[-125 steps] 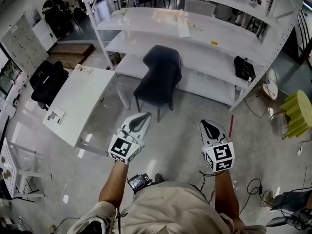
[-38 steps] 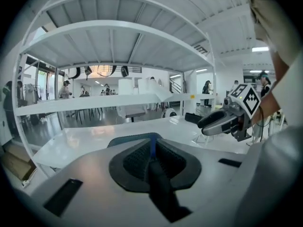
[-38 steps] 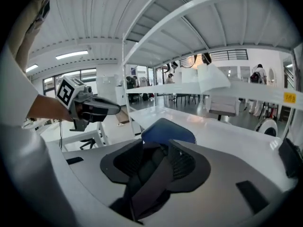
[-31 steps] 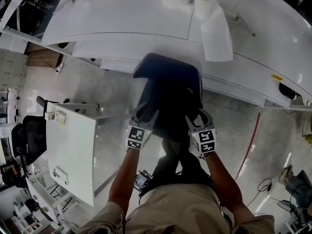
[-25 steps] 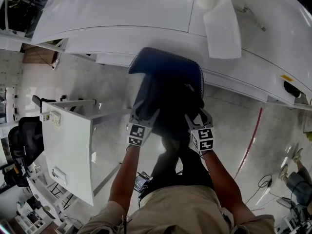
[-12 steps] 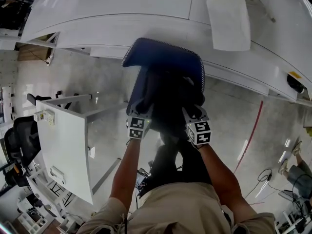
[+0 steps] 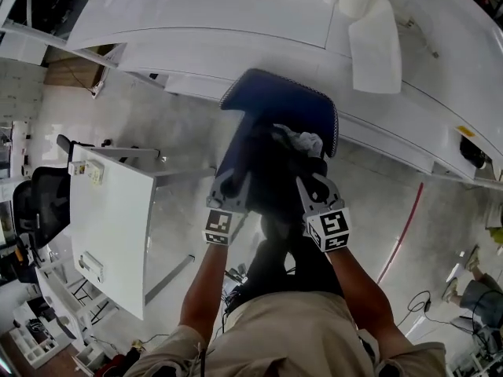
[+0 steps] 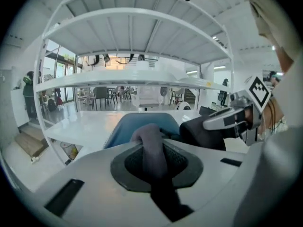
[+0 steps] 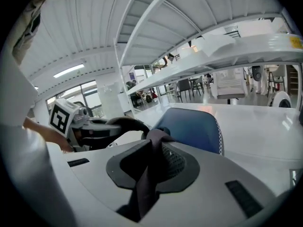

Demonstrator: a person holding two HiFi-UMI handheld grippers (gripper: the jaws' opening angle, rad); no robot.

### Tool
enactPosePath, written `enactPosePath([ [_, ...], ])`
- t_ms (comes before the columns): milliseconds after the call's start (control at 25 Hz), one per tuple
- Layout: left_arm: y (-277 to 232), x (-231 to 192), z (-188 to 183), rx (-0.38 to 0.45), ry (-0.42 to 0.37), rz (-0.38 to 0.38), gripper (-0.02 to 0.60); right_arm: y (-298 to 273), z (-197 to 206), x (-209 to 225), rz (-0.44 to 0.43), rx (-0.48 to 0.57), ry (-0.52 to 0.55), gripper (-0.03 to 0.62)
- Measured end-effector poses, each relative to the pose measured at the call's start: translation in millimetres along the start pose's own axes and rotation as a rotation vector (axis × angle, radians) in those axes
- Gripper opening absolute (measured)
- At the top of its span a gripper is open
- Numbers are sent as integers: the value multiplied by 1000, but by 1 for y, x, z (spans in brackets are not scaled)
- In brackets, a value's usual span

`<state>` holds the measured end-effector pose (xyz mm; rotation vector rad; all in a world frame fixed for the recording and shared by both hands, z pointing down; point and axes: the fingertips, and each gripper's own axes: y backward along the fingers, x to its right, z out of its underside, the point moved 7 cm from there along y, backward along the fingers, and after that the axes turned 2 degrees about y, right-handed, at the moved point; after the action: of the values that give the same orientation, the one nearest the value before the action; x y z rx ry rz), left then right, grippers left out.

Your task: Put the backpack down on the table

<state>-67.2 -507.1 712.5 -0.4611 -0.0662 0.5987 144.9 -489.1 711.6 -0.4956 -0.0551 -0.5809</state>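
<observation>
The left gripper (image 7: pixel 230 185) has just been closing its jaws and now clamps the dark left strap (image 8: pixel 150 145). The right gripper (image 7: pixel 312 185) has done likewise and is clenched on the right strap (image 9: pixel 151 148). Both forearms reach forward side by side, with the grippers tilted slightly down. Each cube bears a black-and-white square marker. The backpack (image 7: pixel 271 171) sits just ahead, between the grippers, at the blue chair (image 7: pixel 275 104). The table (image 7: pixel 110 226) stands well to the left.

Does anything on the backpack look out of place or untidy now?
One thing: a pale, crumpled bit of fabric shows at the top of the dark backpack, by the back of the blue chair. Whether it is lining or a loose cloth cannot be told. Nothing looks spilled or broken.
</observation>
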Motion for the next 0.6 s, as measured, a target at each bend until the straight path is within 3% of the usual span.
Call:
enactPosePath([
  [120, 43, 2, -30, 55, -18, -59, 52, 18, -16, -40, -84, -6, 45, 63],
  [280, 114, -3, -47, 77, 20, -177, 51, 35, -44, -94, -196, 5, 102, 64],
  [400, 166, 3, -54, 106, 50, -240, 49, 44, -72, -118, -232, 35, 156, 64],
  [600, 240, 6, -93, 230, 61, -334, 49, 54, -148, -156, -285, 153, 295, 64],
])
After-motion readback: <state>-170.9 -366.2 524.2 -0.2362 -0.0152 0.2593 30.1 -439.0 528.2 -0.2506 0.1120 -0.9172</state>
